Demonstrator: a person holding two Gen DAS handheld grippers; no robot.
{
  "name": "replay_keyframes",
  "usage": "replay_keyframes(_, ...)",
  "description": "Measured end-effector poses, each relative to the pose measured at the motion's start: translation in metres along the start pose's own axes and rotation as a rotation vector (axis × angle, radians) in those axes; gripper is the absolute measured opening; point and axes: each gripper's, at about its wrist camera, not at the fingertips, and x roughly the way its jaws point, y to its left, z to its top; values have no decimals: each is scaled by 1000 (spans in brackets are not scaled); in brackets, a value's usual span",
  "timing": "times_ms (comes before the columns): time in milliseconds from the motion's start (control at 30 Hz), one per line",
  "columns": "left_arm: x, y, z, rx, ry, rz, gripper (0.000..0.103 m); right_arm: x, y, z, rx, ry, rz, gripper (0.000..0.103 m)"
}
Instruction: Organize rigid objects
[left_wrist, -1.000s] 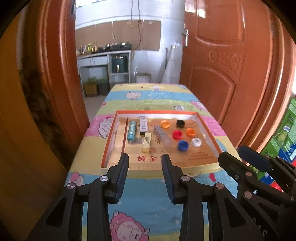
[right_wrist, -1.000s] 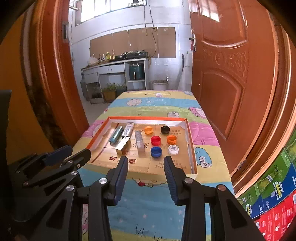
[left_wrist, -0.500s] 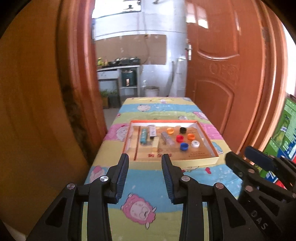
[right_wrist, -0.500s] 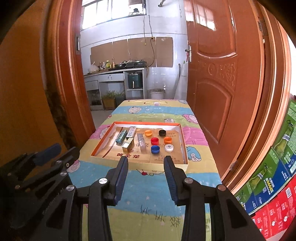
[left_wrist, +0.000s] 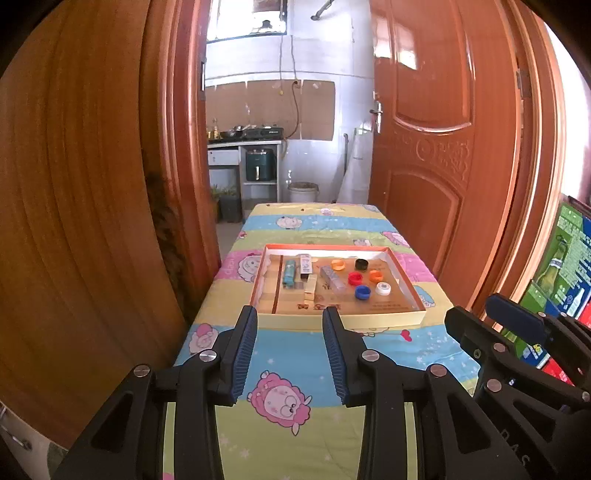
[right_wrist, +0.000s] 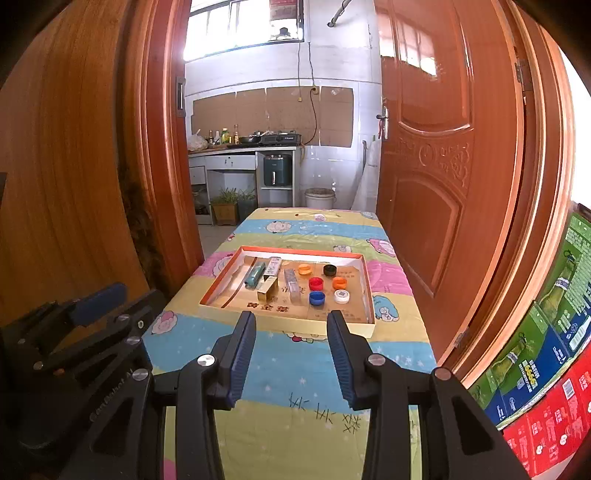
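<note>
Left wrist view. Left gripper low in the frame, jaws parted with a clear gap, nothing between them; blue ribbed pads face each other over the cartoon-sheep tablecloth. Right gripper shows at the lower right edge, side on; from here I cannot tell how its jaws stand. Centre of frame: shallow orange-rimmed cardboard tray on the cloth, well beyond the fingertips. Inside, left half: teal tube, a white printed box beside it, a small gold box, a clear plastic case lying at an angle. Right half: six bottle caps in loose pairs, apart from one another — orange cap, black cap, red cap, second orange cap, blue cap, white cap. Wooden door open at the right; kitchen counter in the room behind.

Right wrist view. Right gripper low centre, jaws likewise apart and empty, tips just short of the tray's near wall in the picture. Left gripper at the lower left edge. Same contents: tube, boxes and case on the left, caps on the right. Printed cartons stacked at the lower right.
</note>
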Motion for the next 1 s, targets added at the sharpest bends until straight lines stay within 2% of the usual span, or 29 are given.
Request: replay_keyframes(1000, -4, 1, -1, 5, -6, -10, 38, -3, 3, -1, -11, -3, -3, 40)
